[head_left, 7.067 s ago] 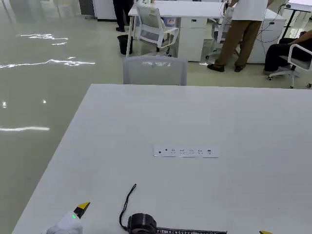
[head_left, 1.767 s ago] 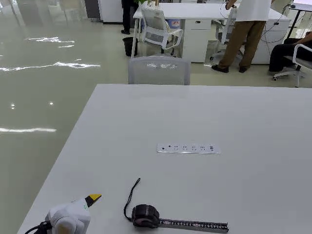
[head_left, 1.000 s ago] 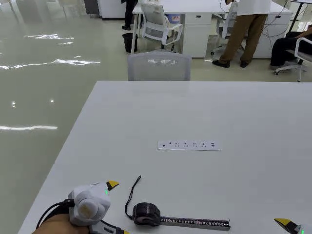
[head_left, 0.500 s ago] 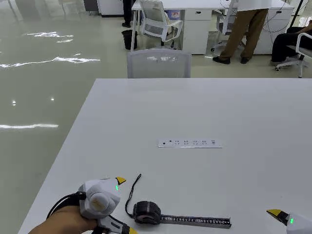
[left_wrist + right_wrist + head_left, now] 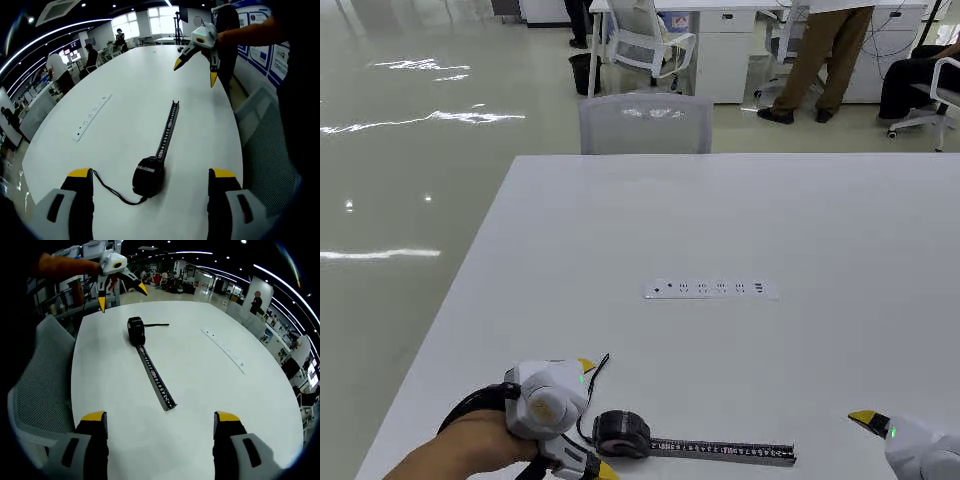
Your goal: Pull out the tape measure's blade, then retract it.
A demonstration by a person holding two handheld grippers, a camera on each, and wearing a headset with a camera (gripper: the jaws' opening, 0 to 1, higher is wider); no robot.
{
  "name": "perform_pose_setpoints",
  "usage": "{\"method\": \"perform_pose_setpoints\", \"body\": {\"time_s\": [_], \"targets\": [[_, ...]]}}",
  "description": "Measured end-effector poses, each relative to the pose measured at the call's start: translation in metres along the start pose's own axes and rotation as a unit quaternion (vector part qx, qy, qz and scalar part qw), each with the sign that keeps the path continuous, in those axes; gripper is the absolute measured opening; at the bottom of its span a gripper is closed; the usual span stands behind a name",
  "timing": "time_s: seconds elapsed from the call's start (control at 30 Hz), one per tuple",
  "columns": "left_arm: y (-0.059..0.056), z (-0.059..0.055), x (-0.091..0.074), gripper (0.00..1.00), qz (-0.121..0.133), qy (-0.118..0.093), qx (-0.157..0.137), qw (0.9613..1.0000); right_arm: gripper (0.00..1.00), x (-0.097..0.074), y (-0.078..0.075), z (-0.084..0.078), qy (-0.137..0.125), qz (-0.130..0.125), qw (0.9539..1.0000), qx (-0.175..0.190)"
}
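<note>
A black tape measure [image 5: 620, 432] lies near the front edge of the white table [image 5: 740, 220]. Its blade [image 5: 720, 450] is pulled out flat to the right, and a black wrist cord [image 5: 590, 390] curls off to the left. My left gripper [image 5: 596, 418] hovers just left of the case, jaws wide open and not touching it. In the left gripper view the case [image 5: 147, 177] sits ahead between the open jaws, and my right gripper [image 5: 195, 71] hangs open beyond the blade's end. In the right gripper view the blade [image 5: 155, 375] runs to the case [image 5: 135, 329], with the left gripper [image 5: 122, 296] behind it. My right gripper [image 5: 876, 425] is at the bottom right, open.
A white power strip [image 5: 710, 290] is set into the middle of the table. A grey mesh chair [image 5: 645, 122] stands at the far edge, and another chair [image 5: 40, 370] at the near edge. People and desks stand far behind.
My left gripper has moved in from the lower left to just beside the tape's case. My right gripper has come into view at the lower right. The tape has stayed put.
</note>
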State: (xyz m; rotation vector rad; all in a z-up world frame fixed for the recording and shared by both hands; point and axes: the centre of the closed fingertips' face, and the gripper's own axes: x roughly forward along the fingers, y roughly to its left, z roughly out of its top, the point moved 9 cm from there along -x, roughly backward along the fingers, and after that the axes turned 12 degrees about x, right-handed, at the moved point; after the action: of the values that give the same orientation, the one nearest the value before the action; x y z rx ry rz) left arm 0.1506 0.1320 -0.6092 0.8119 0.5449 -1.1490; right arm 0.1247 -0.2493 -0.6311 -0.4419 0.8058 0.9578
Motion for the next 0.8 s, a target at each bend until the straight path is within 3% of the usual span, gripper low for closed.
{"method": "perform_pose_setpoints", "body": {"time_s": [0.37, 0.6, 0.8], "targets": [[0.015, 0.012, 0.006, 0.91, -0.01, 0.006, 0.018, 0.9998, 0.88, 0.012, -0.009, 0.014, 0.013, 0.018, 0.9995, -0.021], [0.018, 0.015, 0.014, 0.89, -0.023, 0.015, 0.029, 0.9992, 0.86, 0.024, -0.016, 0.016, 0.029, 0.031, 0.9985, -0.035], [0.02, 0.016, 0.023, 0.88, -0.038, 0.023, 0.042, 0.9981, 0.84, 0.027, -0.018, 0.027, 0.042, 0.041, 0.9972, -0.048]]}}
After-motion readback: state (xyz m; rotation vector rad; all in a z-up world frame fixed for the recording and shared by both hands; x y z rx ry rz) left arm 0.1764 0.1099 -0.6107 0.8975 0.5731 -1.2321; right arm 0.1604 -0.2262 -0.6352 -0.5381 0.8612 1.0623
